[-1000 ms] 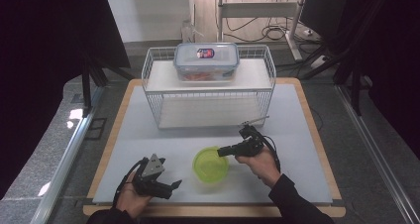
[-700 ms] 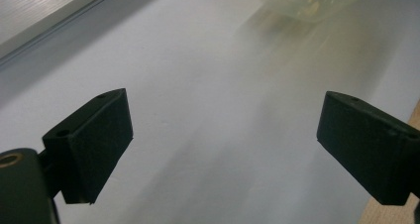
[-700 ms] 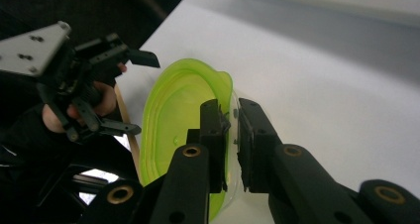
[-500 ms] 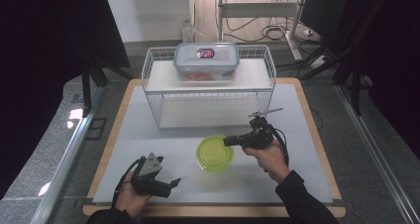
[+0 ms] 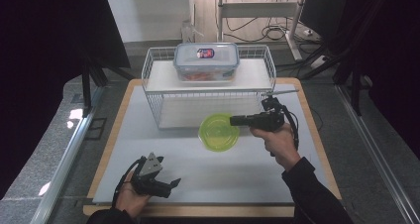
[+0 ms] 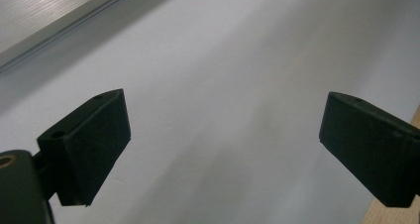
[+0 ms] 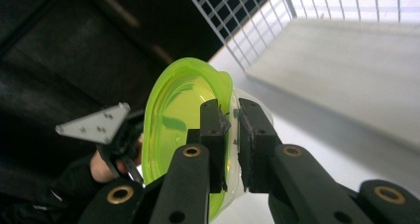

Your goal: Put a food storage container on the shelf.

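Clamped jaws of the right gripper (image 5: 236, 120) pinch the rim of the green bowl (image 5: 218, 132) in the high view, holding it above the white mat (image 5: 208, 164), just in front of the wire rack (image 5: 153, 92); the left gripper (image 5: 171, 184) rests near the mat's front edge, well apart. Left gripper view: its jaws stand wide apart over bare mat (image 6: 223, 85). Right gripper view: the pads (image 7: 216, 130) squeeze the bowl's (image 7: 178, 110) wall, rack (image 7: 257, 16) behind.
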Demonstrator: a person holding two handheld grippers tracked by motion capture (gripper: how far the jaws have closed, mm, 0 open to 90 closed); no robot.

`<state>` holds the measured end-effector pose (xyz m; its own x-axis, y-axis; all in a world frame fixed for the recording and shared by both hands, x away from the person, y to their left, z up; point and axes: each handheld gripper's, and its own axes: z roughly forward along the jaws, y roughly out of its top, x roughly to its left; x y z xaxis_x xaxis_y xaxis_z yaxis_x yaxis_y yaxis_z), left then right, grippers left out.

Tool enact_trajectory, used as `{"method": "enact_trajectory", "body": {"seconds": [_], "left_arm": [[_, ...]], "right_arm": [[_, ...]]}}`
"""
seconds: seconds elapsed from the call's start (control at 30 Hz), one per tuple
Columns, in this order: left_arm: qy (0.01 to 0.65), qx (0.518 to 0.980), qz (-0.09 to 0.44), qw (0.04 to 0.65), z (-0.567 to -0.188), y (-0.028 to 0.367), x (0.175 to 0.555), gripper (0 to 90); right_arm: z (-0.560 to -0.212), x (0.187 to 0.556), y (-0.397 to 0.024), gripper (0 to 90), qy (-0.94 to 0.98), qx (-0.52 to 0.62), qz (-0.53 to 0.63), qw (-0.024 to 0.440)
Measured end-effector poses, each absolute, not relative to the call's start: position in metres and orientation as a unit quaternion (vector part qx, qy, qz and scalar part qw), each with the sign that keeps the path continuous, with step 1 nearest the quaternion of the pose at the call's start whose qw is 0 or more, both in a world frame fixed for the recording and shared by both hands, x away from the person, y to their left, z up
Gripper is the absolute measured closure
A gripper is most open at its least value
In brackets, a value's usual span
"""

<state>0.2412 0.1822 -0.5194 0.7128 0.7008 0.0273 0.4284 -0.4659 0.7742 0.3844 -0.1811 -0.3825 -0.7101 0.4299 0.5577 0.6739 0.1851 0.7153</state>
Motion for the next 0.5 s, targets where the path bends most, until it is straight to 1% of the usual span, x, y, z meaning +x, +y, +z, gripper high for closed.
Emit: {"method": "enact_trajectory", "body": {"seconds": [0.1,0.5], "left_arm": [[0.336,0.839,0.173,0.392,-0.52,0.182,0.241,5.6],[0.339,0.836,0.175,0.395,-0.519,0.183,0.242,5.5]], "right_arm": [[-0.366,0.39,-0.184,82.5,-0.753,-0.365,-0.536,0.11],[-0.323,0.406,-0.186,82.6,-0.737,-0.366,-0.561,0.089]]}}
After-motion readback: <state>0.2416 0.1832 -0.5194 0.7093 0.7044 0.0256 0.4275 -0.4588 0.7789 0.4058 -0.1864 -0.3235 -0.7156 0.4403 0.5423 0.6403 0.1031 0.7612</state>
